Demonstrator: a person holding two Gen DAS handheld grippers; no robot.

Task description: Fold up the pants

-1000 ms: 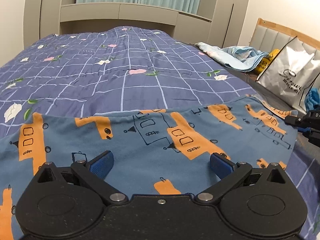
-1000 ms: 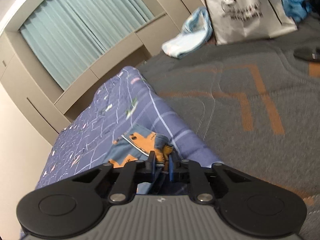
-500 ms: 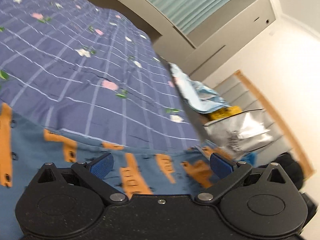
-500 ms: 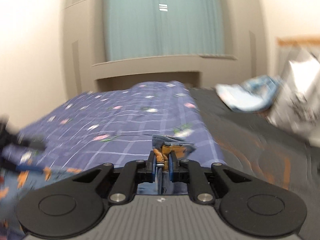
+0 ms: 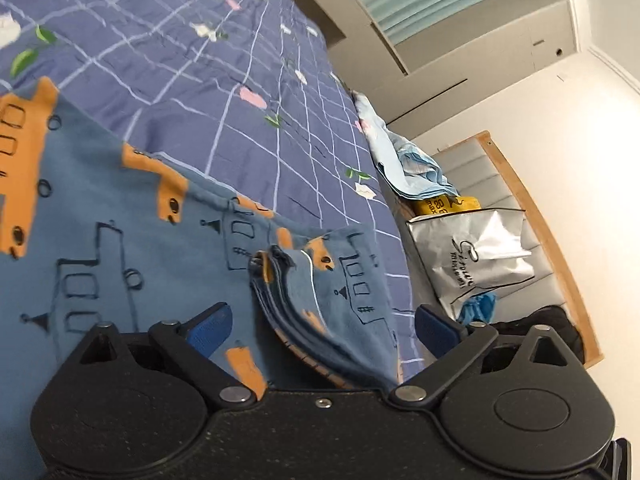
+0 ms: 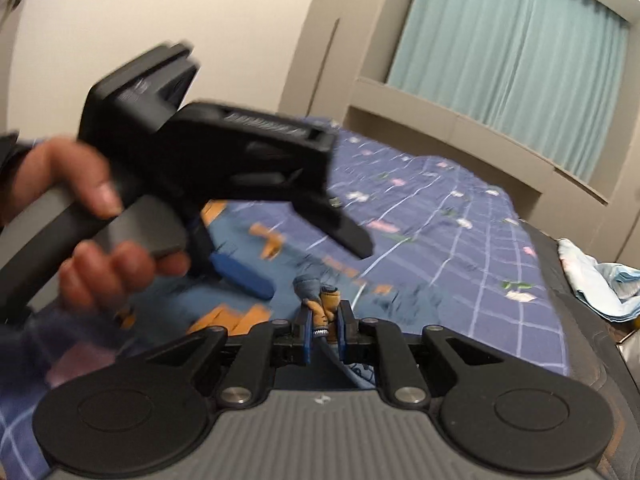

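Right gripper (image 6: pixel 324 330) is clenched on a bunched edge of the blue pants (image 5: pixel 104 216), which lie spread on the checked quilt (image 5: pixel 208 52). Left gripper (image 5: pixel 320 330), jaws spread wide, hovers over the lifted fold at twelve o'clock, grasping nothing.

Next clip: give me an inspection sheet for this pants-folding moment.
Surface: bed with a blue grid floral quilt.
Job's things: blue pants with orange print, one bunched end lifted.
Clutter: light blue cloth, silver bag, yellow pack.
Grippers: left gripper open above the pants; right gripper shut on the pants' bunched end.
Cables: nothing seen.
Surroundings: teal curtain, beige cabinets, padded headboard.
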